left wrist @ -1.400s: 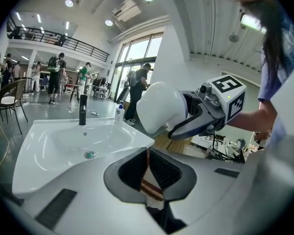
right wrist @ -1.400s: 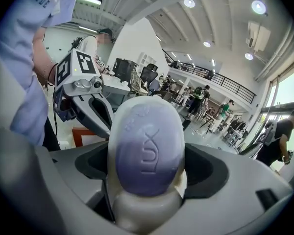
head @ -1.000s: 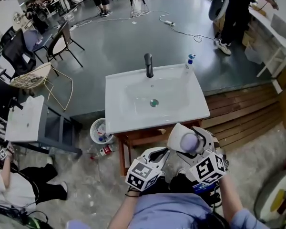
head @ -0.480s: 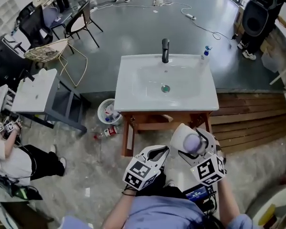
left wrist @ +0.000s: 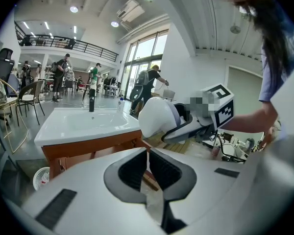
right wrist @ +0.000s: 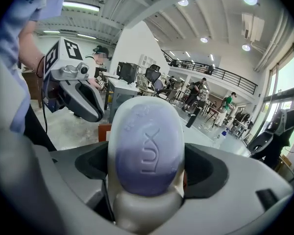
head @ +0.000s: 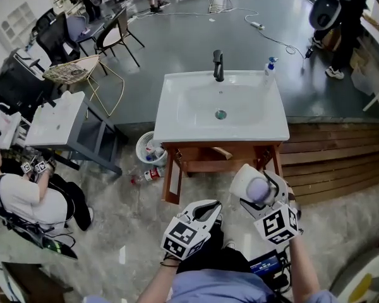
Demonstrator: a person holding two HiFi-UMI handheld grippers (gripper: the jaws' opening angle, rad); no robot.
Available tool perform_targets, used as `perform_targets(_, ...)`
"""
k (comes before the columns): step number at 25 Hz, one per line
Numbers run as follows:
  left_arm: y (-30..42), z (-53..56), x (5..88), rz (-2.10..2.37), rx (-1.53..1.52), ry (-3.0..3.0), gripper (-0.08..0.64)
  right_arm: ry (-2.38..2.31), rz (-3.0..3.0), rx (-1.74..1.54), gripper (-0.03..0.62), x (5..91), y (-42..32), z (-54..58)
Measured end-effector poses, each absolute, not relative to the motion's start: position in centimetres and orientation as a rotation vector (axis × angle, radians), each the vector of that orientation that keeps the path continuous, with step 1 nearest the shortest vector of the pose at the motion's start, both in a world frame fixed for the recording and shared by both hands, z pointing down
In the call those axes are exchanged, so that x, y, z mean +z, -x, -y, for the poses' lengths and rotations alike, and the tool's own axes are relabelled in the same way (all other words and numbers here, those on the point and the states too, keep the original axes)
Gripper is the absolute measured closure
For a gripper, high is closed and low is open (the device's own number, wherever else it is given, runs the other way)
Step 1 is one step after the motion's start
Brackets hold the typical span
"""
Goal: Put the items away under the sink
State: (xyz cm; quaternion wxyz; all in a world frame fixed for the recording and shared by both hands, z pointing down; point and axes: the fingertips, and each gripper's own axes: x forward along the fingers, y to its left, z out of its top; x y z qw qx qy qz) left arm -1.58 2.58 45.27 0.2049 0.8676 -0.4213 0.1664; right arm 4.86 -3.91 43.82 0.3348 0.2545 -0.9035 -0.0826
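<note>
Short of the white ceramic sink, above the floor, your left hand-held gripper has its jaws pressed together, nothing between them. Beside it, your right hand-held gripper pinches a white plastic bottle with purple LUX-embossed cap.

The white sink top carries a black faucet and a soap bottle.
</note>
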Motion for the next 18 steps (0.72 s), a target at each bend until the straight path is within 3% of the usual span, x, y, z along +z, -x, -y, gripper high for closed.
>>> perform_targets(18, 0.3, -1.8, 53.7, 1.207, 0.553, -2.471, 0.549, -0.724, 2.310, -0.135, 0.155, 55.6, -6.7, 6.9)
